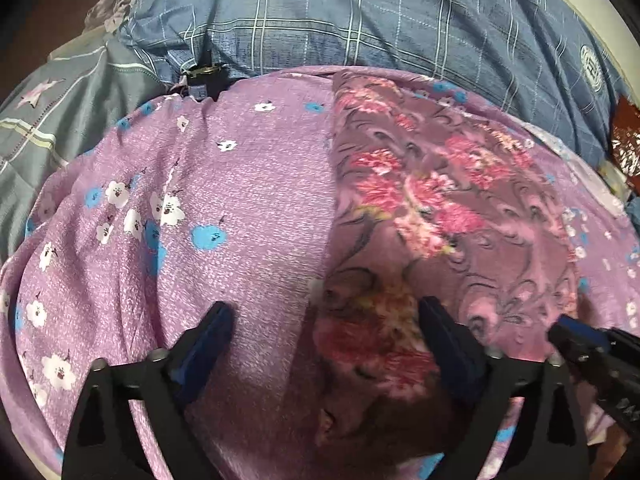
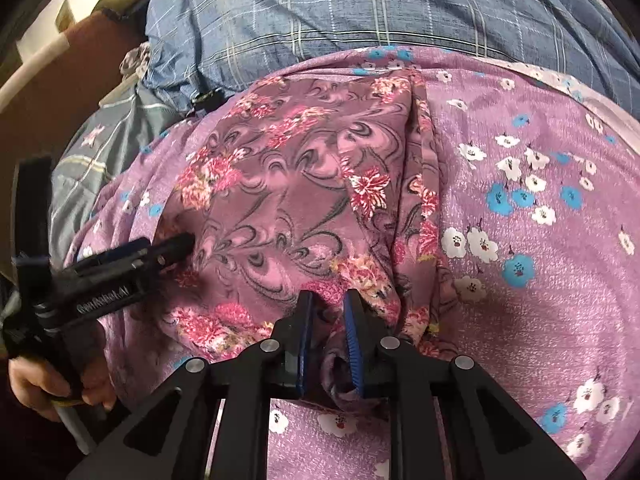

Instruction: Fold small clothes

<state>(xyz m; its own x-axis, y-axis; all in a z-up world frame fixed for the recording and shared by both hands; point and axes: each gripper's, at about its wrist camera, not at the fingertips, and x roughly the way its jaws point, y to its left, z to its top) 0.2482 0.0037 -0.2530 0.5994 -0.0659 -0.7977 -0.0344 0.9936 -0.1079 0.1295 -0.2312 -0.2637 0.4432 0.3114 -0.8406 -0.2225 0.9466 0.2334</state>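
Small mauve garment with pink floral and swirl print (image 2: 288,200) is lying folded on top of a lilac sheet with white and blue flowers (image 2: 540,280), which is covering most of the surface in both views. In the left wrist view the garment (image 1: 440,208) is sitting from center out to 3 o'clock, its straight left edge running from 12 o'clock down toward 6 o'clock. Left gripper (image 1: 326,320) is hovering over the garment's near left edge with jaws spread wide apart, gripping nothing; one fingertip is over the lilac sheet (image 1: 240,200), the other over the garment. In the right wrist view the left gripper (image 2: 176,246) is coming in from 9 o'clock, its tip touching the garment's left side, and the person's hand (image 2: 44,384) is gripping its handle at 8 o'clock. Right gripper (image 2: 328,312) is at 6 o'clock, jaws nearly closed and pinching a bunched fold of the garment's near edge between the blue pads (image 2: 354,340). In the left wrist view the right gripper (image 1: 572,340) is showing at 4 o'clock; jaw state there is too blurred to tell. A blue plaid fabric (image 1: 360,12) is lying at 12 o'clock beyond the sheet, and a grey cloth with a star print (image 1: 60,120) is at 10 o'clock.
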